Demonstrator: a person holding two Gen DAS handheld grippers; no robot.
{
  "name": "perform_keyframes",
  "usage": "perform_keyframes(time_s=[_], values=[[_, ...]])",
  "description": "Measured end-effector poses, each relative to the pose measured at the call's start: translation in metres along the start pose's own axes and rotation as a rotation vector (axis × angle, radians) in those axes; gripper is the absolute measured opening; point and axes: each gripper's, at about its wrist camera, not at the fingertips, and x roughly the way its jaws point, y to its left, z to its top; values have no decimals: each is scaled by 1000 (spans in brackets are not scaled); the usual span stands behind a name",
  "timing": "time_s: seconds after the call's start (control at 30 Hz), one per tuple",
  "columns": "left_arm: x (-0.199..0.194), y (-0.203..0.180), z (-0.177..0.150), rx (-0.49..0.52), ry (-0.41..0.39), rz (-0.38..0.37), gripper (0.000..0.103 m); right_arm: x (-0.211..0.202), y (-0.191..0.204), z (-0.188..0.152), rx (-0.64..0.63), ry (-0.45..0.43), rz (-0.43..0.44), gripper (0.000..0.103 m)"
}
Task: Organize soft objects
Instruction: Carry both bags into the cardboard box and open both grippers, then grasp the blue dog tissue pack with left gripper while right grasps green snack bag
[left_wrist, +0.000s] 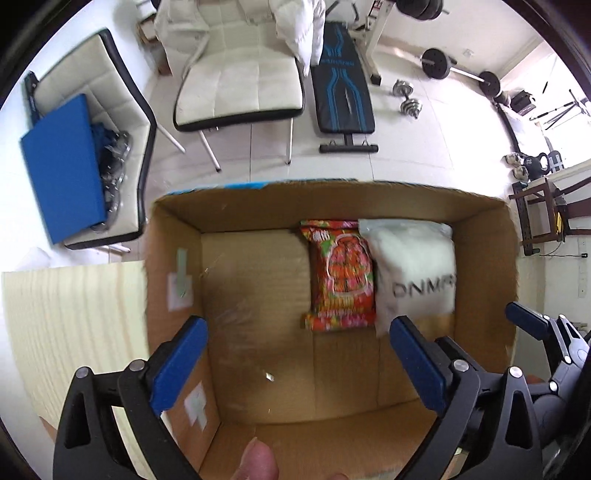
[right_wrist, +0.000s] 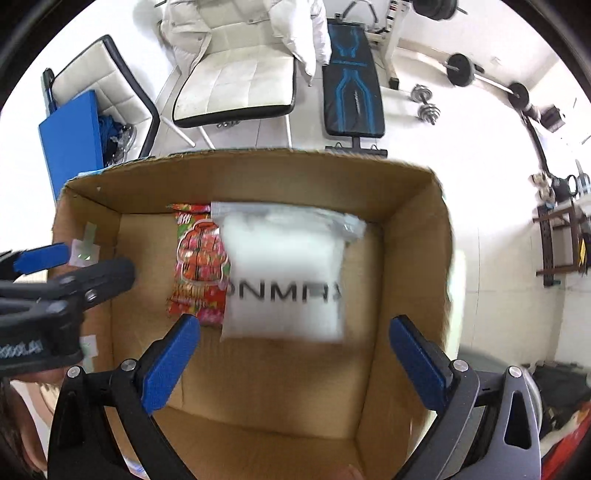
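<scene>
An open cardboard box (left_wrist: 173, 266) (right_wrist: 417, 258) holds two soft packs lying on its floor against the far wall. An orange-red printed pack (left_wrist: 341, 273) (right_wrist: 199, 266) lies left of a white clear-bagged pack with black lettering (left_wrist: 415, 269) (right_wrist: 284, 273), which partly overlaps it in the right wrist view. My left gripper (left_wrist: 299, 365) is open and empty above the box's near left part. My right gripper (right_wrist: 295, 362) is open and empty above the box's near part, just short of the white pack. The right gripper's blue fingertip (left_wrist: 524, 317) shows at the left view's right edge.
The box stands on a pale wood table (left_wrist: 74, 325). Beyond it are white chairs (left_wrist: 240, 85), one holding a blue board (left_wrist: 62, 166), a black and blue weight bench (left_wrist: 343, 92), dumbbells (left_wrist: 410, 99) and a barbell (left_wrist: 461, 74) on the tiled floor.
</scene>
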Motion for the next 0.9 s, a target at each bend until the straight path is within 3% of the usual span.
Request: perform_keyframes(time_s=[0.3,0.47,0.53,0.6,0.7,0.87,0.9], values=[[-76,-4,-60,-2,-151,31,101,-55,8,-59,5,-58,32,103],[-124,10,-100,-52,-255,50,101,-110,14,-98,-17,-250,55,103],[-131,30,-127,-107,-254,32,101,-123,15,-118,-17,-264,65,103],[-129,51,-153,-175,-235,-8,101,-124,13,-137,5,-250,76,103],[-96,86,-202,-292,-124,-70,101,-111,3,-173,36,-222,85,103],[3,123,-265,-475,175,-169,96,-57,-22,-225,116,-92,132,103],[15,129,-273,-513,194,-190,96,-43,-27,-234,140,-60,130,103]])
